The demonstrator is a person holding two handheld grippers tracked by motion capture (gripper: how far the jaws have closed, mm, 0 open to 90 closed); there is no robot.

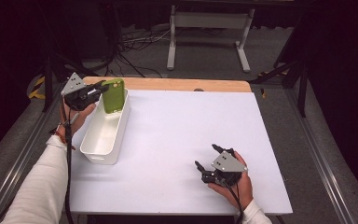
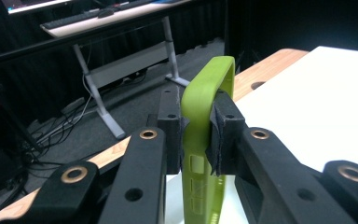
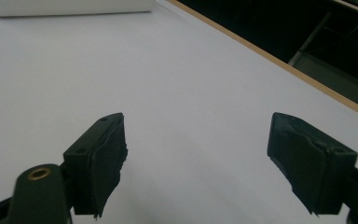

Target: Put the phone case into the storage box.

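Fingers (image 2: 223, 133) of the left gripper (image 2: 198, 135) are clamped on the edge of a green phone case (image 2: 204, 107), pads pressing both faces; the high view places that case (image 1: 113, 95) upright over the far end of a white bin (image 1: 103, 136) at the tabletop's (image 1: 177, 140) left side. Right gripper (image 3: 196, 158) rests low near the front right, its fingers spread wide with nothing between them; its own view shows bare white surface between the pads.

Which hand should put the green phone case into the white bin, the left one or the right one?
Probably the left. The left gripper is already shut on the green phone case, holding it upright over the far end of the white bin. The right gripper rests open far across the table.
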